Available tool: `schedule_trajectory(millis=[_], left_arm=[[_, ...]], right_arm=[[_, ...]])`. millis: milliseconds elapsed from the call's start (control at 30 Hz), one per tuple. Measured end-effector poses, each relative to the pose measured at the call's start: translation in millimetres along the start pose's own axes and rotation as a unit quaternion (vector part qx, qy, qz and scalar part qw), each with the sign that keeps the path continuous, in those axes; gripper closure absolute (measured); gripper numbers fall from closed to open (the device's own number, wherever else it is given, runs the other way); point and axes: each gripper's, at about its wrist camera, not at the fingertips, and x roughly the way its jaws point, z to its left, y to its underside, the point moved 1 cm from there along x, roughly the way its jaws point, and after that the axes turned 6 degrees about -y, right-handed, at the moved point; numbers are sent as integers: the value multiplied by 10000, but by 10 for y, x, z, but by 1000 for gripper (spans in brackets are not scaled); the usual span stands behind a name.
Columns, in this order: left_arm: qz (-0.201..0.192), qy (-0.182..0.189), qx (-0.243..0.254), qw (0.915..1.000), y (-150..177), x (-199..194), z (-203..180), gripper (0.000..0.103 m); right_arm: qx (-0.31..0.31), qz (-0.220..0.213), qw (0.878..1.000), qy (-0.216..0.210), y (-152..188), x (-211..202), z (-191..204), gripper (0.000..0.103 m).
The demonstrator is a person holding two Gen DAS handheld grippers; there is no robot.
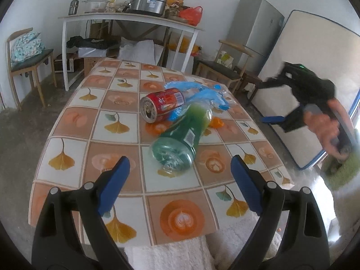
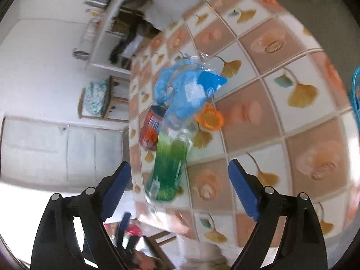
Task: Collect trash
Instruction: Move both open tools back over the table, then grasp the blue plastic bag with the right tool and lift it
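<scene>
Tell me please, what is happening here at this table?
A person with a gripper in each hand is clearing trash from a table. A green bottle, a red can, blue plastic wrapping and an orange cap lie together on it. The left gripper is open, facing the bottle's base. The right gripper is open too, holding nothing. Nothing is grasped.

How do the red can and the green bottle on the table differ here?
The red can is opaque, short and printed; the green bottle is see-through plastic, longer and has no cap on. The can's end faces left-front, the bottle's base faces the left camera. Both lie on their sides on the table, neither is gripped.
</scene>
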Motion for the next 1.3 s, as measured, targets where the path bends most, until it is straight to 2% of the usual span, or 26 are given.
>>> schedule_trajectory(millis=[200,333,500,567,700,800,867,933,1000,1067,1300], left_arm=[[25,-86,165,9998,-166,307,-67,16],[152,2,218,9996,-212,485,-74,16],[297,142,173,9993,-207,581,-23,16],[318,198,103,9992,-212,598,2,16],[344,238,25,9991,-221,615,47,16],[340,189,19,9992,-211,617,69,16],[350,155,10,9993,-199,622,85,16],[360,133,5,9993,-190,625,100,16],[373,113,14,9992,-183,626,100,16],[357,82,40,9993,-179,618,90,16],[314,2,111,9994,-162,574,48,16]], right_arm=[[419,130,9970,637,-602,632,-2,17],[568,137,9945,865,-863,885,12,17],[-44,55,9915,1299,-1079,1055,307,17],[-375,-23,9860,1626,-1143,1148,420,17],[-776,-2,9791,1880,-1244,1305,505,18],[-1107,-105,9729,2028,-1225,1305,539,45],[-1244,-152,9727,1951,-1206,1280,542,76],[-1315,-198,9758,1737,-1159,1205,552,95],[-1408,-385,9789,1429,-1133,1104,608,98],[-1678,-648,9762,1213,-1049,917,735,99],[-2422,-1388,9555,951,-722,283,1147,99]])
